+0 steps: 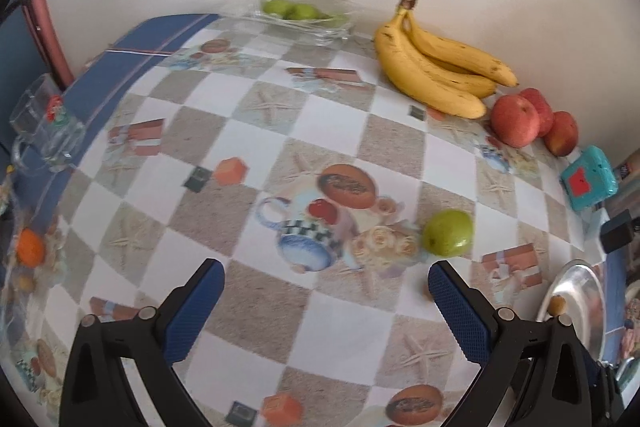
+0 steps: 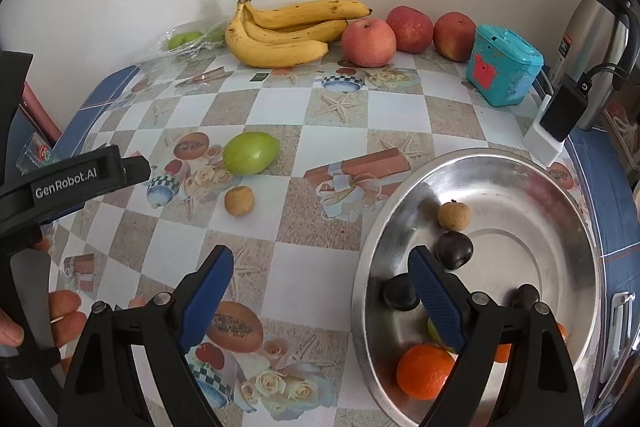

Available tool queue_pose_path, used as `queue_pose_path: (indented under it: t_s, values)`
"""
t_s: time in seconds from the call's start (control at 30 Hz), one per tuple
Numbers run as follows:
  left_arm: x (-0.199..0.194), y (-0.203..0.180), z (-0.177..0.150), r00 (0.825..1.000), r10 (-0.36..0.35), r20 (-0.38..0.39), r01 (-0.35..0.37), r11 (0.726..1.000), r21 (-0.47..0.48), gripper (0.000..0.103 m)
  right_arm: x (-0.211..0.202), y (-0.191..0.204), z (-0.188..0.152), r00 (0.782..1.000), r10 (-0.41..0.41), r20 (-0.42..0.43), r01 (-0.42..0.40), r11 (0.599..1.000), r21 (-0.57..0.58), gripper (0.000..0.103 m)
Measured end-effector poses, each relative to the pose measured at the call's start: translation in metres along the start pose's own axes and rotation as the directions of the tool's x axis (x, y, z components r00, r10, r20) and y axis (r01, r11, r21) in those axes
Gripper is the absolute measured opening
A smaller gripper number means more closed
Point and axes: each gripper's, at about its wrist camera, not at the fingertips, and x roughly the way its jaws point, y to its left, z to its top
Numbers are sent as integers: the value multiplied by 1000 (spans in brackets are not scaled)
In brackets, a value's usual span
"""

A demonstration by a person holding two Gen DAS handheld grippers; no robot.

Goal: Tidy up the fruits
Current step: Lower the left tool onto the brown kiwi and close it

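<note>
A green fruit (image 1: 447, 232) lies on the patterned tablecloth, just beyond the right finger of my open, empty left gripper (image 1: 326, 287). It also shows in the right wrist view (image 2: 250, 153), with a small tan fruit (image 2: 239, 201) beside it. My right gripper (image 2: 320, 275) is open and empty, its right finger over the rim of the metal bowl (image 2: 560, 223). The bowl holds an orange (image 2: 425, 371), dark plums (image 2: 454, 249) and a tan fruit (image 2: 453, 215). Bananas (image 2: 288, 35) and three red apples (image 2: 368, 42) lie by the wall.
A clear dish with green fruits (image 1: 298, 13) stands at the back. A glass mug (image 1: 44, 131) and an orange (image 1: 30, 247) sit at the left edge. A teal box (image 2: 502, 65), a kettle (image 2: 596, 39) and a charger (image 2: 560, 115) stand at the right.
</note>
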Motion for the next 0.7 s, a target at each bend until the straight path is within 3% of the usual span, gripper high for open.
queue_pose_path:
  t_s: [0.13, 0.43, 0.7]
  values:
    - [2, -10, 1, 997, -73, 7, 72, 997, 11, 103, 2, -7, 5, 1000, -9, 6, 9, 1000, 19, 89]
    - [20, -32, -6, 996, -91, -25, 92, 995, 44, 102, 5, -22, 15, 1000, -8, 26, 6, 997, 72, 89]
    - [37, -49, -18, 989, -125, -81, 131, 989, 75, 81, 8, -37, 15, 1000, -12, 23, 9, 992, 124, 89]
